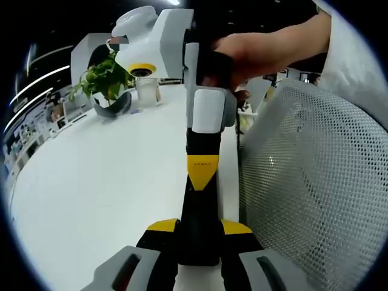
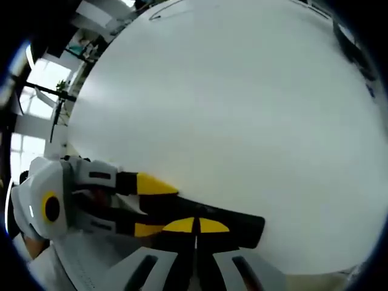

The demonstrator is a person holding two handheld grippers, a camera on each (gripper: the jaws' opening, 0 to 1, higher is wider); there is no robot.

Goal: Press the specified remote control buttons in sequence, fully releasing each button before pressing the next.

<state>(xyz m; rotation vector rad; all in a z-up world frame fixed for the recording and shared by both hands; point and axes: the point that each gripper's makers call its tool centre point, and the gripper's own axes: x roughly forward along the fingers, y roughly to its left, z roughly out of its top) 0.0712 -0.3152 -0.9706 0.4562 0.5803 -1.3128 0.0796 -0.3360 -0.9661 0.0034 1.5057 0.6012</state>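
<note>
Left gripper view puts my left gripper at the bottom, its two yellow-tipped jaws clamped on the sides of a slim black remote control, a flat matte slab running straight ahead above the smooth white table. I see the right gripper come down from the top, held in a hand; its pointed yellow tip rests on the remote's face. A white mesh chair back curves beside the table, and a leafy green plant stands far off. Right gripper view shows my right gripper with its jaws pressed together against the remote, which the left gripper grips from the side.
</note>
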